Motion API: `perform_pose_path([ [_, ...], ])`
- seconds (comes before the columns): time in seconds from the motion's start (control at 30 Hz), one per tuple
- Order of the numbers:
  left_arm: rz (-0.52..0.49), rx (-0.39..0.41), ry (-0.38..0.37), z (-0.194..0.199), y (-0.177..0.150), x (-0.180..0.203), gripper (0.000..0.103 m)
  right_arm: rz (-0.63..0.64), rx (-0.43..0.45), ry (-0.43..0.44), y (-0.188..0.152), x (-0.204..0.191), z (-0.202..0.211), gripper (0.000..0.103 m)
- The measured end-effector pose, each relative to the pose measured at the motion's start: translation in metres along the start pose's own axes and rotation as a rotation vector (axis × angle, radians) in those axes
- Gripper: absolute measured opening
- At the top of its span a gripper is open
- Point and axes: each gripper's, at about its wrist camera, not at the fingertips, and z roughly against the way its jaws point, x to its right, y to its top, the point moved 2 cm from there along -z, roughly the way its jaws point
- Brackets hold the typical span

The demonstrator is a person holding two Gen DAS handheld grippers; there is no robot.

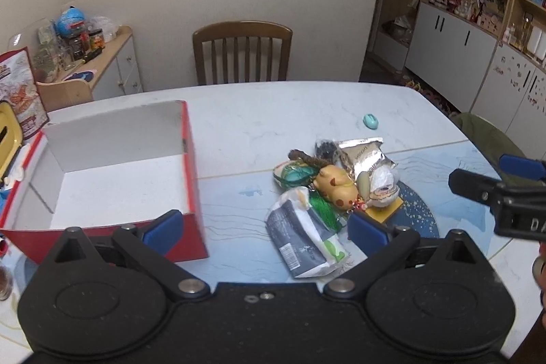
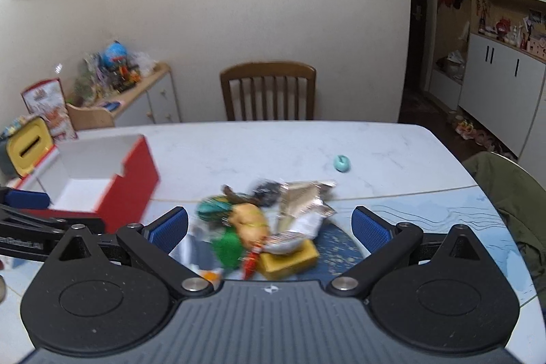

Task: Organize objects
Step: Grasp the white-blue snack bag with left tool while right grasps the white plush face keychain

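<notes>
Red box at ten o'clock sits empty; pile untouched. Left gripper and right gripper, jaws apart, empty. Next: first pick.

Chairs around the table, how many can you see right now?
2. A wooden chair stands at the table's far edge against the wall. A second chair, draped in a green garment, is at the right side. Others may sit out of view.
</notes>
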Motion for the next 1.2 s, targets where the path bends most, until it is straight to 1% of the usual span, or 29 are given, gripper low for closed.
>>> perform_pose_path([
  [0.17,0.012,-0.062,0.004,-0.027,-0.006,0.011,0.102,0.038,-0.033,-0.009,-0.002,0.022,-0.031,0.102],
  [0.3,0.005,-0.091,0.033,-0.049,-0.007,0.021,0.102,0.014,-0.077,0.005,0.000,0.039,-0.063,0.102],
  [0.33,0.001,-0.098,0.039,-0.054,-0.008,0.024,0.102,0.010,-0.090,0.009,-0.001,0.040,-0.070,0.100],
  [0.4,-0.001,-0.116,0.048,-0.064,-0.011,0.028,0.102,0.013,-0.110,0.017,-0.006,0.041,-0.083,0.100],
  [0.5,0.014,-0.150,0.063,-0.080,-0.016,0.031,0.102,0.047,-0.120,0.029,-0.015,0.038,-0.096,0.097],
  [0.63,0.023,-0.173,0.070,-0.094,-0.022,0.034,0.102,0.061,-0.167,0.075,-0.026,0.036,-0.111,0.087],
  [0.7,0.019,-0.182,0.075,-0.101,-0.025,0.036,0.102,0.061,-0.181,0.097,-0.030,0.034,-0.118,0.086],
  [0.8,0.018,-0.197,0.074,-0.110,-0.029,0.039,0.100,0.061,-0.197,0.133,-0.031,0.029,-0.127,0.080],
  [0.93,0.018,-0.208,0.075,-0.120,-0.030,0.043,0.098,0.053,-0.220,0.154,-0.032,0.026,-0.137,0.070],
  [1.0,0.027,-0.213,0.066,-0.125,-0.028,0.044,0.096,0.042,-0.228,0.164,-0.032,0.027,-0.140,0.068],
  [1.07,0.034,-0.225,0.058,-0.130,-0.027,0.045,0.091,0.038,-0.231,0.165,-0.032,0.027,-0.142,0.067],
  [1.1,0.037,-0.233,0.057,-0.132,-0.027,0.045,0.089,0.035,-0.234,0.168,-0.033,0.027,-0.143,0.062],
  [1.13,0.040,-0.242,0.056,-0.134,-0.026,0.045,0.085,0.030,-0.236,0.172,-0.033,0.028,-0.144,0.059],
  [1.17,0.043,-0.247,0.051,-0.136,-0.026,0.045,0.081,0.024,-0.238,0.175,-0.033,0.028,-0.144,0.059],
  [1.2,0.045,-0.250,0.048,-0.138,-0.025,0.045,0.080,0.022,-0.238,0.176,-0.033,0.029,-0.144,0.057],
])
